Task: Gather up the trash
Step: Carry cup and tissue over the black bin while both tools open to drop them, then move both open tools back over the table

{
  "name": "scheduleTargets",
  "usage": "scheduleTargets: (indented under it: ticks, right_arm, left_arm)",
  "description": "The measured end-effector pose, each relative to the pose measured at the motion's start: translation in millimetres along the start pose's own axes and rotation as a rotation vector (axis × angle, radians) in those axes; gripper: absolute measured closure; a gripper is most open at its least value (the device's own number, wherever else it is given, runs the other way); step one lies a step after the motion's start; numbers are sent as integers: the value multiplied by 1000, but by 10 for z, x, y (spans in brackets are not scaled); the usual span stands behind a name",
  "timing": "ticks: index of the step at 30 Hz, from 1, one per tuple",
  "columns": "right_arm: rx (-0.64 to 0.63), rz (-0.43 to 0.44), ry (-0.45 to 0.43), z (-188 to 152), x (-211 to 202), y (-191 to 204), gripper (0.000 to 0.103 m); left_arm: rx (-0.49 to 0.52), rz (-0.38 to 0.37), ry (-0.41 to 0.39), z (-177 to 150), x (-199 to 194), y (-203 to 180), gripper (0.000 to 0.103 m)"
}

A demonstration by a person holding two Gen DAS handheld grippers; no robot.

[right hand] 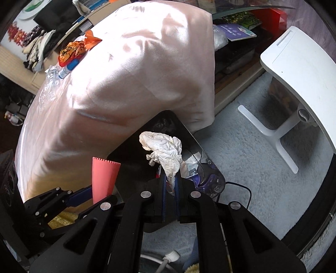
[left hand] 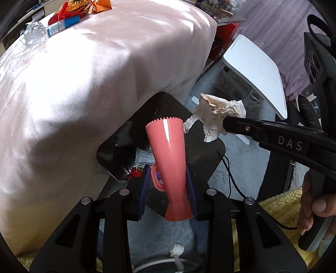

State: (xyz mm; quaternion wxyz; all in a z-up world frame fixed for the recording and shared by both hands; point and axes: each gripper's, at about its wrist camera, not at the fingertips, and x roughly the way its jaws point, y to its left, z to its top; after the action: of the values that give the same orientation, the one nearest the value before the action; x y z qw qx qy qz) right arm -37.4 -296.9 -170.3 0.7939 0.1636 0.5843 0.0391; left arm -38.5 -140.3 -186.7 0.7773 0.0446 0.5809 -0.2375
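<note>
- Your left gripper [left hand: 168, 184] is clamped on a pink plastic cone [left hand: 168, 168], blue pads pressing its sides just above the small flared foot. Its long axis runs straight out along the fingers, the wide toothed mouth pointing away and down toward the bin.
- Your right gripper [right hand: 170, 184] has its jaws nearly together, pinching the twisted tail of a crumpled tissue [right hand: 163, 151]. The bulk of the paper blooms out beyond the fingertips, so its long axis likewise follows the fingers.
- Both pieces hang over the dark trash bin [left hand: 210, 151], which stands on the floor against the draped table. You look to be holding them there so each can fall inside once the jaws part. Wrappers already lie in it.
- The tissue sits just beside the cone's mouth, near but apart, so neither should snag the other.
- Further out, more litter waits on the pink tablecloth [left hand: 105, 73]: an orange wrapper [left hand: 71, 8], a blue tube [left hand: 63, 25] and clear plastic [left hand: 33, 35].
- A white side table [right hand: 298, 63] stands on the pale carpet [right hand: 241, 136], well apart from the bin.
</note>
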Motion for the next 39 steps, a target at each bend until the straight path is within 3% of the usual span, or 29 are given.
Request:
scheduleTargets:
  ticks: [4, 8, 11, 13, 14, 15, 17, 22, 32, 39]
  right_arm:
    - [4, 0, 6, 16, 17, -4, 92]
    - [6, 3, -7, 36, -14, 4, 63]
    - [17, -1, -25, 51, -54, 0, 58]
    - [29, -4, -42, 64, -87, -16, 48]
    - [34, -7, -54, 75, -109, -20, 36]
    - [38, -11, -69, 82, -132, -25, 23]
    - [51, -14, -94, 106, -177, -22, 12]
    - [68, 15, -105, 197, -242, 14, 11]
    - [0, 44, -210, 583, -584, 294, 10]
    - [-105, 41, -252, 992, -696, 700, 10]
  left_arm:
    - [-12, 9, 5, 14, 13, 23, 71]
    - [-12, 20, 0, 8, -32, 42, 71]
    - [-11, 33, -19, 7, -101, 39, 66]
    - [-7, 49, -50, 7, -193, 28, 49]
    - [-4, 61, -71, 5, -258, 31, 37]
    - [-1, 74, -89, 7, -314, 31, 34]
    - [1, 89, -118, 10, -430, 49, 23]
    - [-24, 124, -167, 8, -743, 199, 11]
    - [-112, 234, -249, 127, -1345, 765, 8]
    - [-162, 281, -281, 449, -1519, 1105, 8]
